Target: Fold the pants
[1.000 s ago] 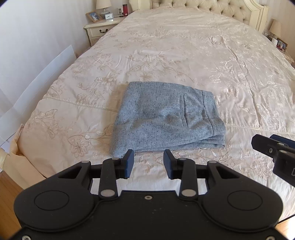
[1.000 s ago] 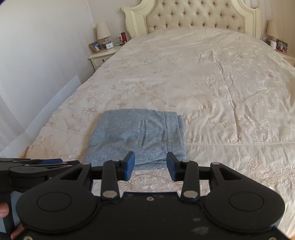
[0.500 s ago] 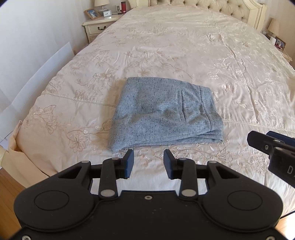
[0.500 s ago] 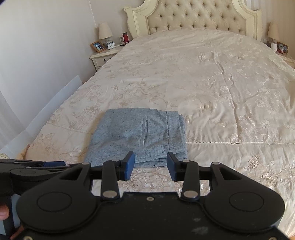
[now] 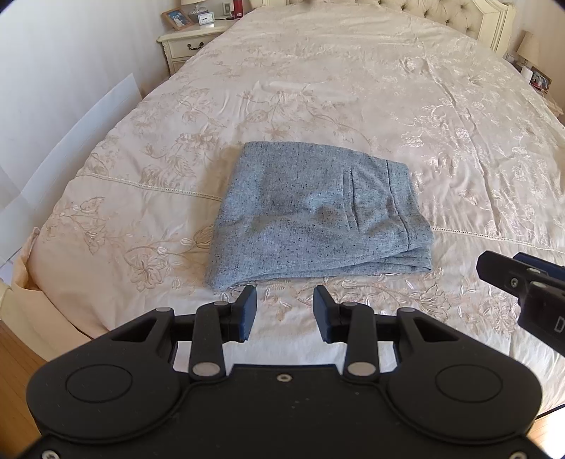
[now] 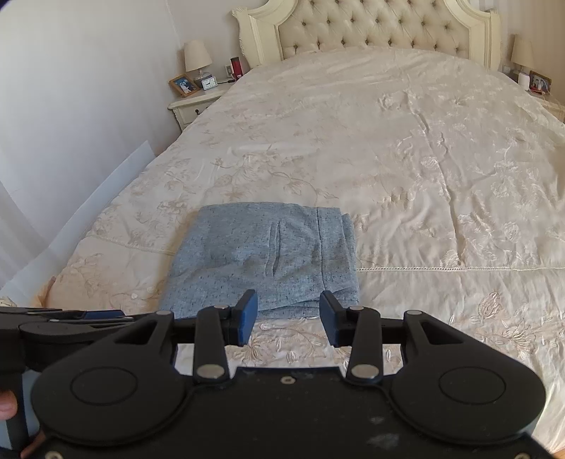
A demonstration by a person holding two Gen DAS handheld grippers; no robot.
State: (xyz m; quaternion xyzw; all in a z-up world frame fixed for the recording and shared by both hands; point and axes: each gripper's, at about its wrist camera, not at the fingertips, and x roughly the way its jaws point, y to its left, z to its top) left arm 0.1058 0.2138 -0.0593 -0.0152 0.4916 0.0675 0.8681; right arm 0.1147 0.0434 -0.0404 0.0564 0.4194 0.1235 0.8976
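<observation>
Grey speckled knit, the pants (image 5: 314,212) lay folded into a compact rectangle on the cream embroidered bedspread (image 5: 406,106), near the foot of the bed and toward its left side, with the pocket slit and waistband seam facing up and the stacked layers showing along the near right corner. Off to the far left, a pale nightstand (image 6: 194,106) stood against the wall with a lamp (image 6: 197,56), a framed photo (image 6: 183,84) and a small clock (image 6: 209,82) on it. My left gripper (image 5: 285,310) hung just short of the pants' near edge, above the bedspread, its jaws standing partly apart with nothing between them. Further right, my right gripper (image 6: 287,316) hovered over the same near edge, toward the waistband end, jaws likewise parted and empty, touching no cloth. Beyond both, the tufted headboard (image 6: 381,28) rose at the far end of the bed, and at the far right a second lamp (image 6: 522,51) and another framed photo (image 6: 539,84) stood beside it.
</observation>
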